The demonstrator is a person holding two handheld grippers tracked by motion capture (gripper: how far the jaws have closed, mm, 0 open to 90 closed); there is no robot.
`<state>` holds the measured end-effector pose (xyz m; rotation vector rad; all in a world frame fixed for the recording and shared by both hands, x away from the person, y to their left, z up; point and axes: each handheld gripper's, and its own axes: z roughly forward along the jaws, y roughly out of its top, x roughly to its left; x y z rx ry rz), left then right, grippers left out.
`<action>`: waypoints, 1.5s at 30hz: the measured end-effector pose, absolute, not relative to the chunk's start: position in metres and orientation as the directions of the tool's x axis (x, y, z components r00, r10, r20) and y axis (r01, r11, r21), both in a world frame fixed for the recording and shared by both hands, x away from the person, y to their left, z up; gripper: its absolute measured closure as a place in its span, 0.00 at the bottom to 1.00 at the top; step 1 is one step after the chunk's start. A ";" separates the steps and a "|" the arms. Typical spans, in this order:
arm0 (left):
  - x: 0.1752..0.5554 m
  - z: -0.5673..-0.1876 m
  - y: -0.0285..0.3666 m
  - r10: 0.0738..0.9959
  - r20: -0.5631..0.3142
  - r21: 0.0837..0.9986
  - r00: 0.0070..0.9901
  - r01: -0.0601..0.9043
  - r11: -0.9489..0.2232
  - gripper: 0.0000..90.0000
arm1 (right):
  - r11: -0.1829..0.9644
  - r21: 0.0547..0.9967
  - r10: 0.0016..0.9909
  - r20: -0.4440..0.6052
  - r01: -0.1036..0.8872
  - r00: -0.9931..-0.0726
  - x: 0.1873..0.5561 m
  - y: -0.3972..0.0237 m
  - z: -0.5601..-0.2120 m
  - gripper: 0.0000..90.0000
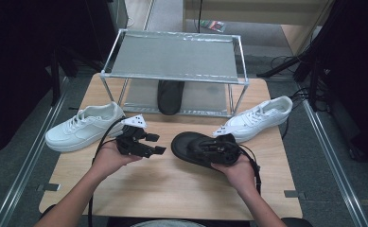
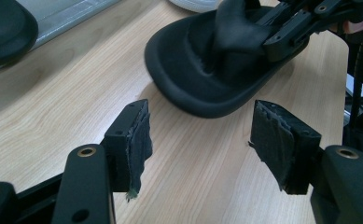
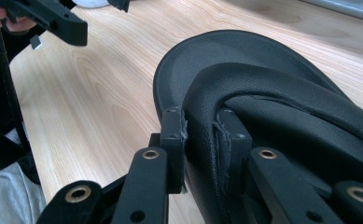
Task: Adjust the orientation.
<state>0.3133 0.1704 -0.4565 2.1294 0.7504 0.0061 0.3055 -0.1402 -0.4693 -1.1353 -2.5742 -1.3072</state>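
A black slipper (image 1: 191, 146) lies near the middle of the wooden table (image 1: 172, 189). My right gripper (image 1: 218, 148) is shut on its strap (image 3: 202, 135), the pads (image 3: 175, 140) pinching the strap from both sides. Across the wood to the slipper's left, my left gripper (image 1: 155, 144) is held open with nothing between its pads (image 2: 139, 140); the slipper (image 2: 207, 70) lies just ahead of them. A second black slipper (image 1: 169, 96) sits on the lower shelf of the metal rack (image 1: 172, 56).
One white sneaker (image 1: 84, 126) lies at the table's left and another white sneaker (image 1: 259, 118) at its right, close behind my right hand. The rack stands along the table's far edge. Floor rails run along both sides of the table.
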 end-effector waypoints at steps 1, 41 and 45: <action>0.313 -0.457 0.171 0.516 -0.252 0.730 0.818 0.511 -0.455 0.43 | 0.379 0.682 0.589 0.343 0.625 -0.732 0.307 -0.137 -0.470 0.85; 0.304 -0.469 0.171 0.531 -0.267 0.713 0.804 0.536 -0.453 0.44 | 0.403 0.697 0.579 0.309 0.593 -0.755 0.331 -0.071 -0.500 0.72; 0.305 -0.470 0.172 0.525 -0.256 0.720 0.812 0.523 -0.456 0.47 | 0.375 0.721 0.573 0.314 0.583 -0.757 0.329 -0.079 -0.491 0.72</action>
